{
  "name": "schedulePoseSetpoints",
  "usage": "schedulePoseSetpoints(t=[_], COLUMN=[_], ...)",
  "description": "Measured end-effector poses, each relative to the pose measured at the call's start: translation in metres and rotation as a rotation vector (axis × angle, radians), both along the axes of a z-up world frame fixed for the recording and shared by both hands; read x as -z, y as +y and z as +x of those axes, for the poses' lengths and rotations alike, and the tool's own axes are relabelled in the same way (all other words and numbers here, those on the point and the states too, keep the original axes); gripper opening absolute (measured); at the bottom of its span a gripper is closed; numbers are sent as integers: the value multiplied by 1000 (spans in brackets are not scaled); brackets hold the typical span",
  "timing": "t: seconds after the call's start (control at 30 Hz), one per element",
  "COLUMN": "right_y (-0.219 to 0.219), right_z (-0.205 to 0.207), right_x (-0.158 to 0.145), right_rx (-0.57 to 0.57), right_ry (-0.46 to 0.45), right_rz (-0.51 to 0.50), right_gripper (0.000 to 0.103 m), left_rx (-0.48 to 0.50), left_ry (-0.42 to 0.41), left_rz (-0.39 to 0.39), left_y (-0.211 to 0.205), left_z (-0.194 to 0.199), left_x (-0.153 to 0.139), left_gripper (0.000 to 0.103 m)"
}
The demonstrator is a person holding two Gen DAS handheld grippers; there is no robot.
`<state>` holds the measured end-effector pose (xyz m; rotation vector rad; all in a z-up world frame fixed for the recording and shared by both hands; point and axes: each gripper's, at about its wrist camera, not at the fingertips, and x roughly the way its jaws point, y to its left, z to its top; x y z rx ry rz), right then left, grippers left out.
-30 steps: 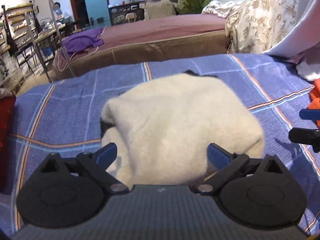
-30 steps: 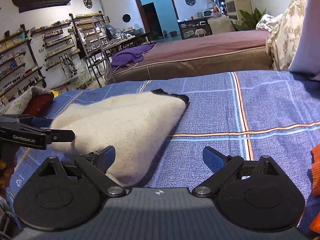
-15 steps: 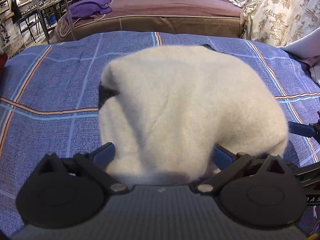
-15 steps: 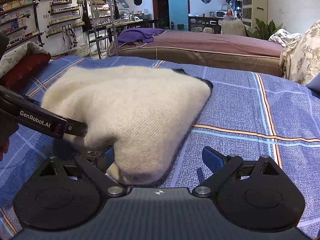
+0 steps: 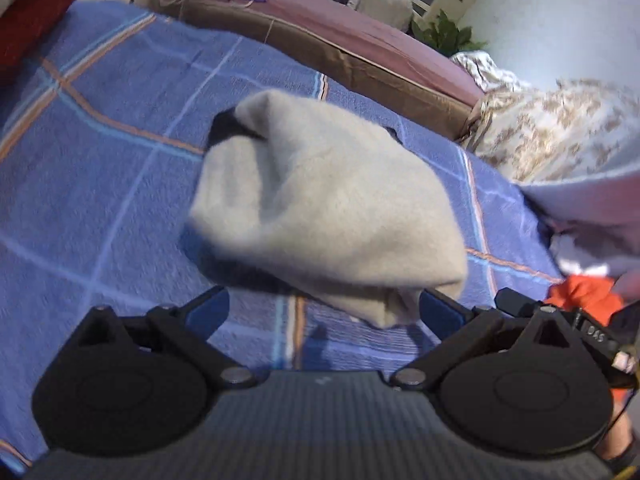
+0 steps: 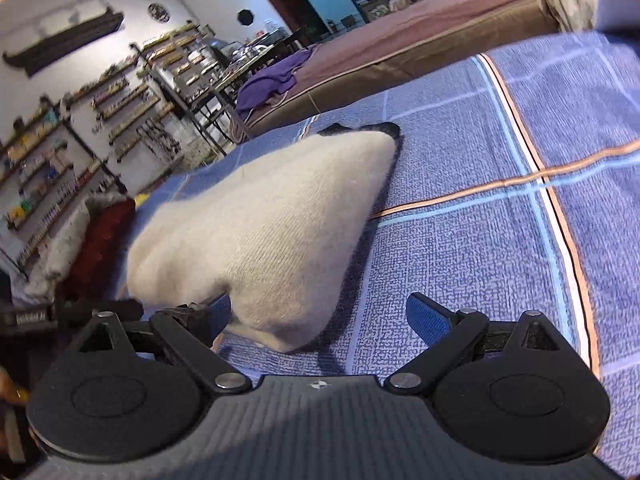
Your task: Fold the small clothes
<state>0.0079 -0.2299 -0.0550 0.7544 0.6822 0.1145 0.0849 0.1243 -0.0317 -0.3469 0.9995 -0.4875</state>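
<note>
Two grippers hover low over a bed, both with jaws spread wide and holding nothing. Between and just ahead of the left gripper [image 5: 322, 312], a folded cream knit garment [image 5: 332, 208] lies on a blue plaid blanket [image 5: 100, 184]; its near corner sits just beside the right-hand blue pad, though contact cannot be judged through the blur. From the right gripper [image 6: 320, 314], the same garment [image 6: 272, 232] lies ahead and toward the left finger, its near edge just beside that blue pad. A dark trim shows at the garment's far end. Beyond the blanket [image 6: 500, 240] stands a maroon mattress [image 6: 420, 36] with a purple cloth [image 6: 272, 76] on it.
</note>
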Motion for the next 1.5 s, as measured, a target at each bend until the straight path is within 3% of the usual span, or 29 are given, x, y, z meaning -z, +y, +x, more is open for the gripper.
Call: schedulePoseSetpoints(t=[0.1,0.2,0.27,0.4,0.57,0.7,0.77,1.27,1.5], right_y=[-20,-24,-20,-10,-5,-5,-7,-11,-3], right_z=[-6,-10,-14,-21,-20,-12,-7,38,54], right_x=[12,21,23,29,38,37,38,37,29], right_rx=[93,154,172,174,209,203,207,172,145], right_ry=[50,88,106,119,149,148,164,200,229], right_rz=[274,416,429,501,608,625,642,646,514], right_gripper=[103,103,103,103,103,103,103,103,103], left_rx=[-137,-205,-226,-288,-324,-357,-373,-376,-337], left_ry=[94,209,256,236,259,257,300,315,353], left_rz=[-175,-216,-254,-325,-525,-531,-594,-518,-477], left_y=[19,23,22,17,10,2,1,-28,-47], left_z=[-6,1,5,11,31,48,56,112,156], left_x=[15,39,53,70,91,105,120,120,115], left_gripper=[103,103,103,103,103,103,103,103,103])
